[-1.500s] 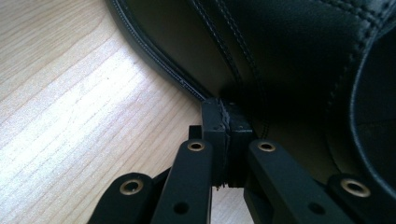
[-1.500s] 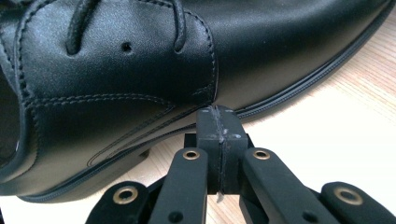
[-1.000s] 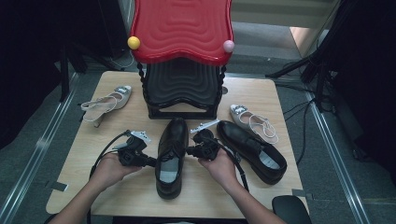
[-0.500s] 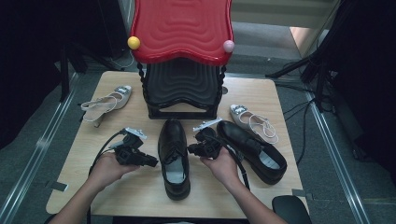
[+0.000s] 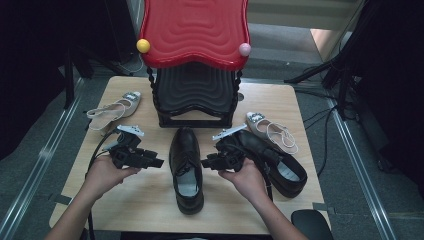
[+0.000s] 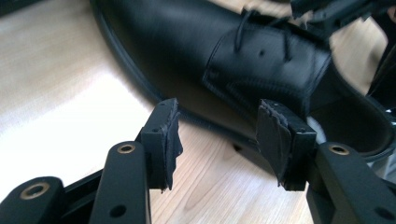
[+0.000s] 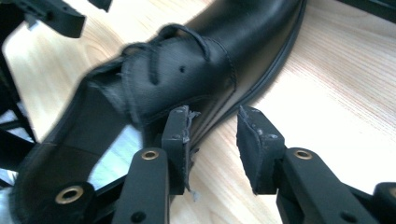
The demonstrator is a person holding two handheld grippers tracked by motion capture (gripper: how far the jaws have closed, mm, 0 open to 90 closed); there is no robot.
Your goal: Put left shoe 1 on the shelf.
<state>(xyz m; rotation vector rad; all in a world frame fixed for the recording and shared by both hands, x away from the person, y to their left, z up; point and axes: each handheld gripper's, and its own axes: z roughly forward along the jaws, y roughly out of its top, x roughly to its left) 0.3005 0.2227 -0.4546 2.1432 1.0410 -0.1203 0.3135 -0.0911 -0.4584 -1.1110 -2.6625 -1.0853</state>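
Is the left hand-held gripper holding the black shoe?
No, the left hand-held gripper is open, its pads clear of the black shoe.

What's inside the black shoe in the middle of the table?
The middle black shoe shows a pale insole in its opening. The toe end is covered by the laced upper, so unseen.

The glossy black leather lace-up shoe (image 6: 261, 60) is cut off by the left gripper view's edges; its toe is out of frame.

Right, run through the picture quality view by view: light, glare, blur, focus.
High view: even on the table, dark surround, shine on the red stool seat. Left gripper view: washed-out glare on the wood at left, black lace-up shoe fairly sharp, jaws soft. Right gripper view: the shoe's laces smeared by motion blur, bright wood at right.
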